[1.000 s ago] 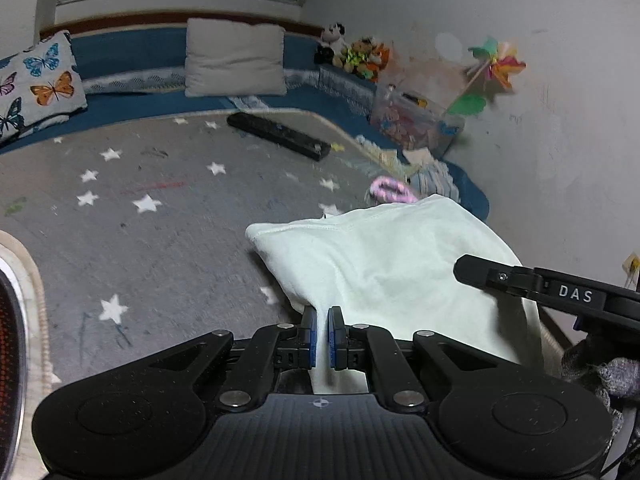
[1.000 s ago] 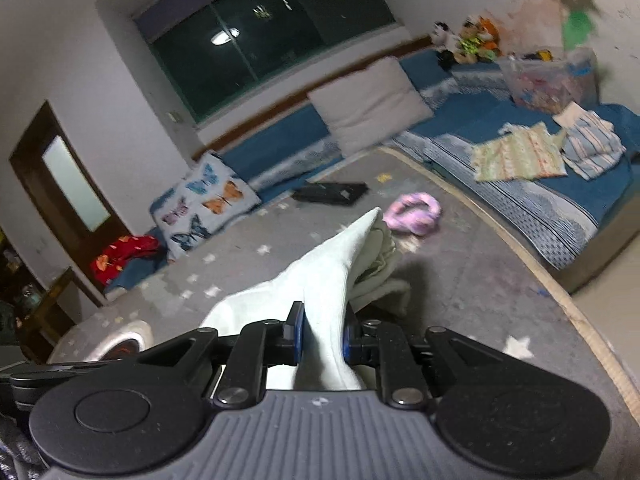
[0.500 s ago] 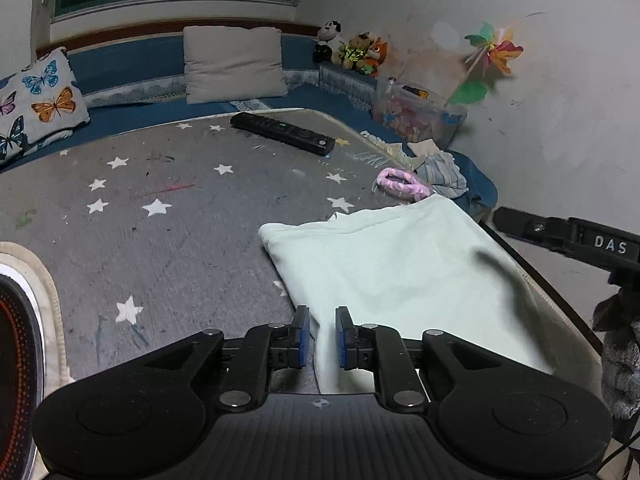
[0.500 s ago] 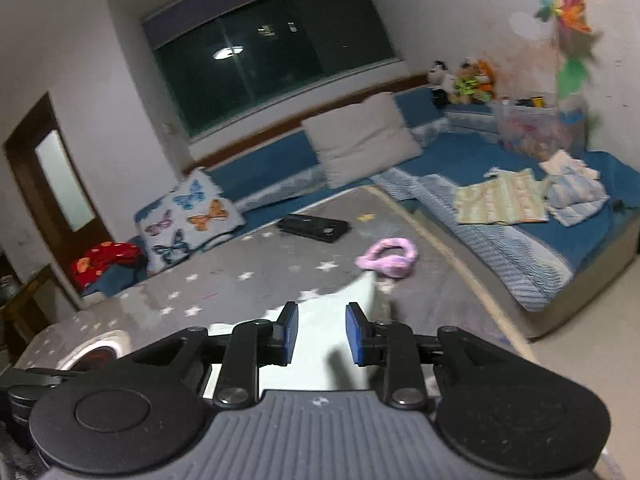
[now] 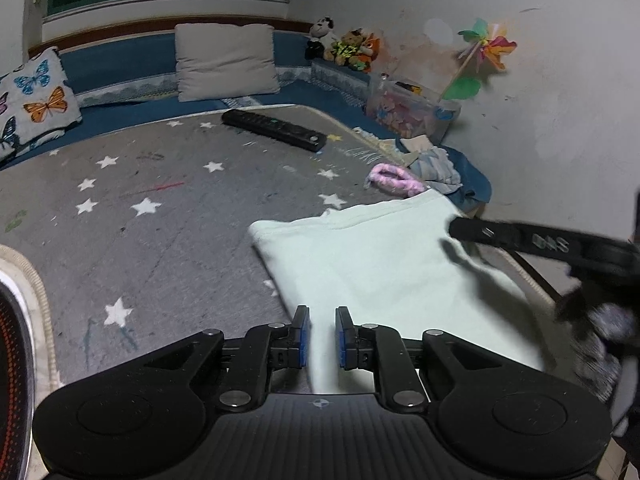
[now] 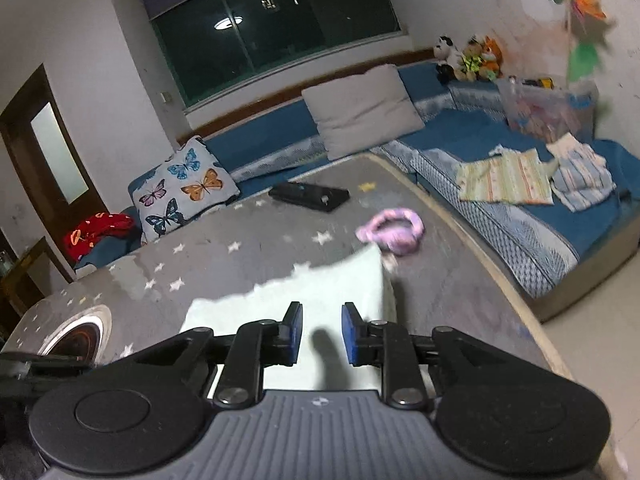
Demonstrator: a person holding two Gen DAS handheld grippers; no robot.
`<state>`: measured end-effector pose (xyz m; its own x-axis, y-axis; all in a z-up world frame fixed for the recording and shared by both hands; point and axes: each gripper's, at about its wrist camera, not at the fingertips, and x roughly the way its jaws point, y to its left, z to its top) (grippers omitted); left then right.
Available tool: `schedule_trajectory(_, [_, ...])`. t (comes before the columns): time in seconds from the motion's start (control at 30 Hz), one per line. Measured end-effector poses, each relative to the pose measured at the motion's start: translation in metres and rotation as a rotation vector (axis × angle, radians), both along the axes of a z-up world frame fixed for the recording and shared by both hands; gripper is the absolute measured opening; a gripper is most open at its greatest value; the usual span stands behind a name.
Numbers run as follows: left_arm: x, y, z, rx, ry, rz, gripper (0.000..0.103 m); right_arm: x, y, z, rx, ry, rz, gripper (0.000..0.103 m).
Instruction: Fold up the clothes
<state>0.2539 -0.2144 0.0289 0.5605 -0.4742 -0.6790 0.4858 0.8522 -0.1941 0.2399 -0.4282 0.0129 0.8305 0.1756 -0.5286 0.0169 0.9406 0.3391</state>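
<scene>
Both claws, left gripper (image 5: 320, 336) and right gripper (image 6: 320, 332), have just opened narrowly, releasing the pale cloth (image 5: 384, 264); it now lies flat, this fold done.

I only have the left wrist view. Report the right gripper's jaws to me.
Observer: The right gripper is open. Its jaws have just narrowed slightly, with nothing between them. The pale green cloth lies flat beneath.
Operator: List any clothes left of the butterfly cushion.
Observer: A red cloth lies bunched there, beside a brown door.
Operator: Describe what is on the blue sofa at the right.
Observer: A striped cloth lies spread flat on its seat.
</scene>
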Motion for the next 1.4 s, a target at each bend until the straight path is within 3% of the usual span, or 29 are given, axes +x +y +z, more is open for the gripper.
schedule_trajectory(0.23, [-0.006,-0.009,-0.004,0.009,0.003,-0.057,0.015,0.036,-0.003,-0.014,-0.024,0.051,-0.010,0.020])
schedule_trajectory(0.37, [-0.007,-0.012,-0.008,0.014,0.008,-0.065,0.015,0.035,0.001,-0.008,-0.030,0.034,-0.003,0.022])
schedule_trajectory(0.5, [-0.007,-0.011,-0.013,0.018,0.022,-0.062,0.017,0.039,0.011,-0.007,-0.049,0.041,0.030,0.032])
schedule_trajectory(0.6, [-0.012,-0.008,-0.015,0.010,0.033,-0.061,0.022,0.042,0.022,-0.006,-0.097,0.047,0.035,0.034])
schedule_trajectory(0.83, [-0.032,-0.002,-0.019,-0.005,0.039,-0.075,0.025,0.043,0.070,0.004,-0.136,0.024,0.196,0.034])
schedule_trajectory(1.07, [-0.049,0.003,-0.021,-0.021,0.039,-0.092,0.025,0.062,0.119,-0.011,-0.255,0.075,0.314,0.032])
schedule_trajectory(1.4, [-0.060,0.013,-0.021,-0.037,0.049,-0.078,0.028,0.042,0.107,0.010,-0.210,0.059,0.314,0.033])
